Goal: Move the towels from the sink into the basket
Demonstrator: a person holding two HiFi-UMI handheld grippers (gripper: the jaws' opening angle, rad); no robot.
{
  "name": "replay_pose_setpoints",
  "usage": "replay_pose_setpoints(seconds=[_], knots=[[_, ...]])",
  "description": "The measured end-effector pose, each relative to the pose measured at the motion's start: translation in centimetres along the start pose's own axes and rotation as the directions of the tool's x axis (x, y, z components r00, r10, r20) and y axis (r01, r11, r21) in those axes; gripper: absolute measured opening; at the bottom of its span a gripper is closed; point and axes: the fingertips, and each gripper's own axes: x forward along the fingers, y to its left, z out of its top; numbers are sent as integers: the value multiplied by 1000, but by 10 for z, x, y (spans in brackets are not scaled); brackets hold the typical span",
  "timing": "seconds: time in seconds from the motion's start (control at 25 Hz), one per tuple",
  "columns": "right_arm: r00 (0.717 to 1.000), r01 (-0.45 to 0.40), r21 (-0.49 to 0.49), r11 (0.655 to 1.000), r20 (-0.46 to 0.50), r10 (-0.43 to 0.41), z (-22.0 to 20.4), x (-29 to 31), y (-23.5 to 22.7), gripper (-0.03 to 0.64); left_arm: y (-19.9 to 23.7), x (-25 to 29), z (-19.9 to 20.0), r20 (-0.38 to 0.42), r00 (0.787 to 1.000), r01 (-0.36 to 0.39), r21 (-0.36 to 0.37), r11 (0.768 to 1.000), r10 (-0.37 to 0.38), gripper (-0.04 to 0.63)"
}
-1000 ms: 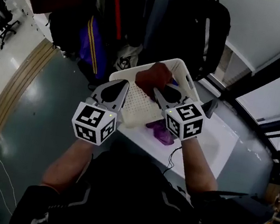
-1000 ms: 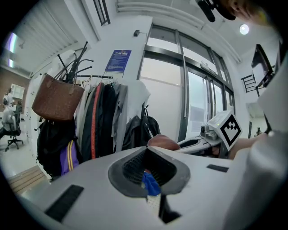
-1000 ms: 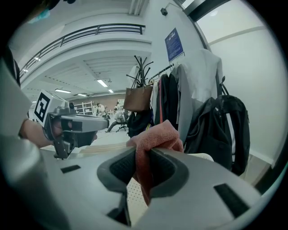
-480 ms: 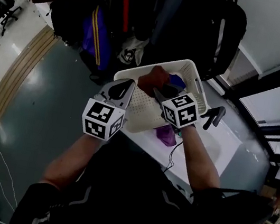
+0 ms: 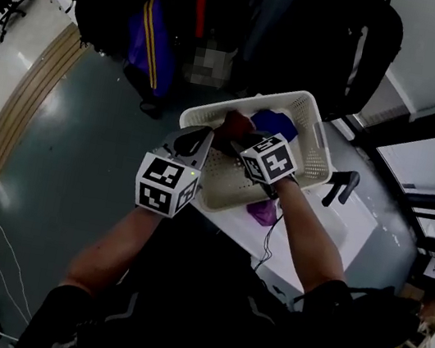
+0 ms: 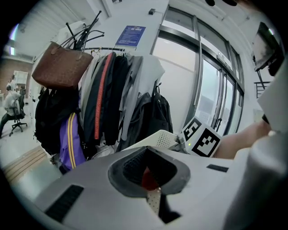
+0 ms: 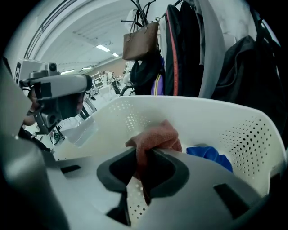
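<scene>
Right gripper (image 7: 141, 152) jaws pinch a bunched rust-red terry towel (image 7: 155, 134), perforated white plastic basket (image 7: 252, 130) beyond; left gripper (image 6: 146, 152) jaws closed together.

A purple towel (image 5: 262, 211) at the basket's (image 5: 315, 149) 6 o'clock is mostly hidden under its rim and the right forearm (image 5: 306, 239); the sink (image 5: 354, 226) is largely covered.
</scene>
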Motion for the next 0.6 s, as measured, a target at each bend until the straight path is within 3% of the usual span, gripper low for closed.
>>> replay_pose_setpoints(seconds=[0.2, 0.6], knots=[[998, -15, 55, 998, -59, 18, -11, 23, -5, 80, 4, 6, -7, -15, 1000, 11, -15, 1000, -11, 6], [988, 74, 141, 987, -147, -53, -43, 41, -36, 81, 3, 3, -11, -21, 999, 41, -36, 998, -42, 6]])
